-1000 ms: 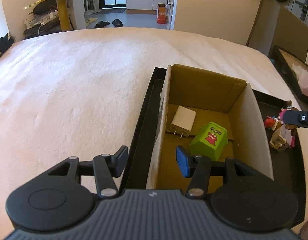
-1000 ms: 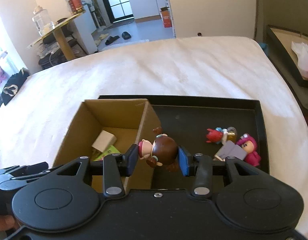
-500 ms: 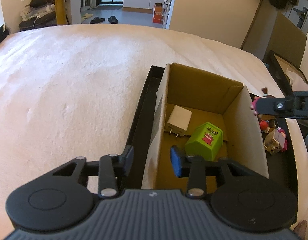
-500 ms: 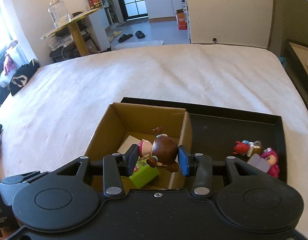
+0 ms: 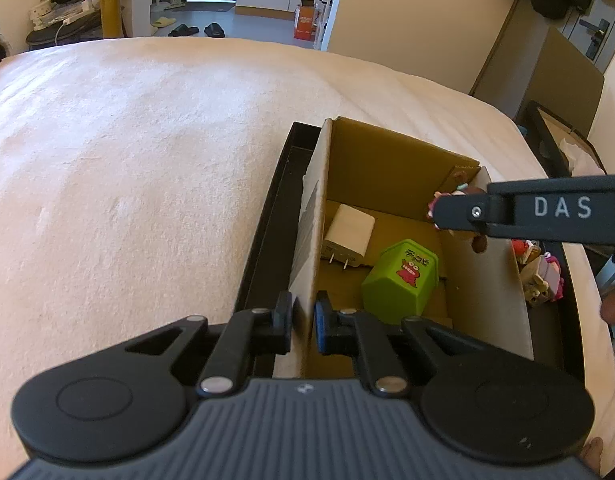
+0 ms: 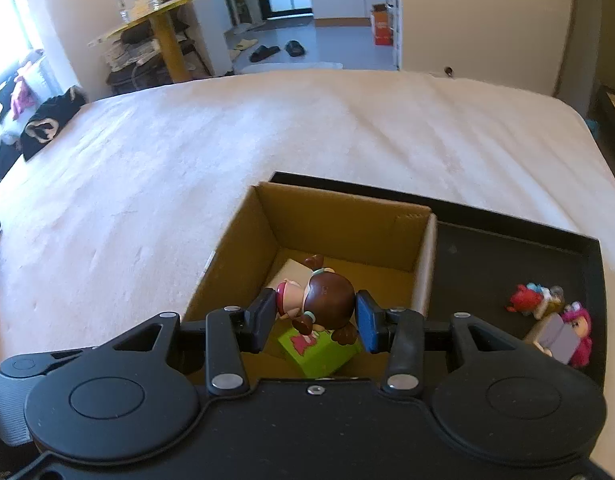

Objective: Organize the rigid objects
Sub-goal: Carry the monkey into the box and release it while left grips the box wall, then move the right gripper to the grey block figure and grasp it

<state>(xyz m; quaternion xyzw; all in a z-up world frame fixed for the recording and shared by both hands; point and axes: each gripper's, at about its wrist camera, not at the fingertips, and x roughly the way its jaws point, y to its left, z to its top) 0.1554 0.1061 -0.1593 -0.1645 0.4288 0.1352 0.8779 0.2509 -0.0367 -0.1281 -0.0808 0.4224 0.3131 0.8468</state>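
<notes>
An open cardboard box (image 5: 391,160) (image 6: 347,212) stands in a black tray (image 5: 267,232) (image 6: 519,248) on the bed. Inside lie a white charger (image 5: 349,230) and a green block (image 5: 401,276) (image 6: 319,350). My left gripper (image 5: 304,320) is shut on the box's left wall, one pad on each side. My right gripper (image 6: 316,318) is shut on a brown-haired doll figure (image 6: 327,300), held over the box's inside. In the left wrist view the right gripper (image 5: 439,218) reaches in over the right wall, the doll (image 5: 459,194) mostly hidden behind it.
Small toy figures (image 6: 555,320) (image 5: 541,270) lie in the tray's right part, among them a red one and a pink one. The cream bedspread (image 5: 147,160) stretches to the left and behind. Another tray (image 5: 563,148) stands off the bed at the right.
My left gripper's jaws have closed onto the box's left wall. My right gripper carried the doll leftward, from over the tray beside the box to over the box's inside.
</notes>
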